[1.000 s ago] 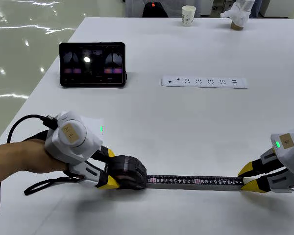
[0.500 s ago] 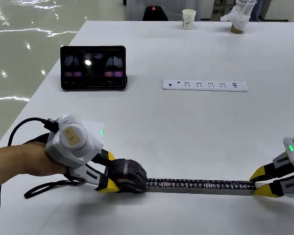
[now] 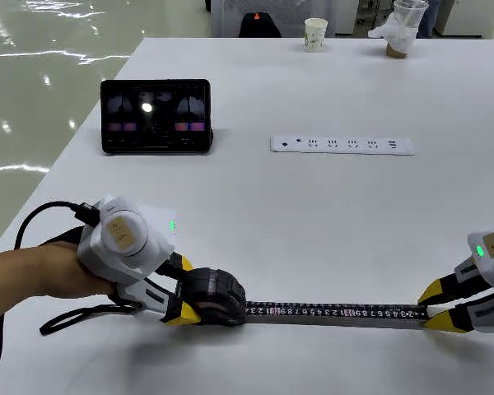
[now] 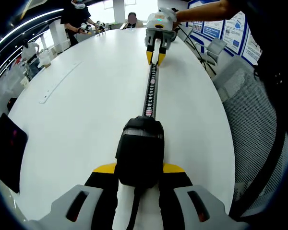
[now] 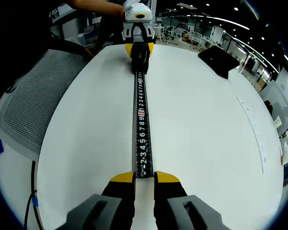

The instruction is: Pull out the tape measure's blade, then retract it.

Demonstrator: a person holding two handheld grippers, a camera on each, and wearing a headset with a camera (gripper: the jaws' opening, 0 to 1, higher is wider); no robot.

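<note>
My left claw (image 3: 184, 286) is clamped around the tape measure (image 4: 140, 148) on the bench (image 3: 313, 214); my right claw (image 5: 144, 178) seems to pinch the blade (image 5: 141, 115) at its tip, though the contact is hidden. I'd pull straight, low and level, case pinned, then feed it back slowly.

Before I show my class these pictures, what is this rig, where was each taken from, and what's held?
No robot: a person holds a hand-held gripper in each hand. One picture comes from a headset camera looking down at the table; the two round ones come from cameras on those hand-held grippers. The left hand-held gripper clamps the tape measure case; the right hand-held gripper pinches the end of the blade, drawn out along the table. A tablet, power strip and paper cup sit farther back.
</note>
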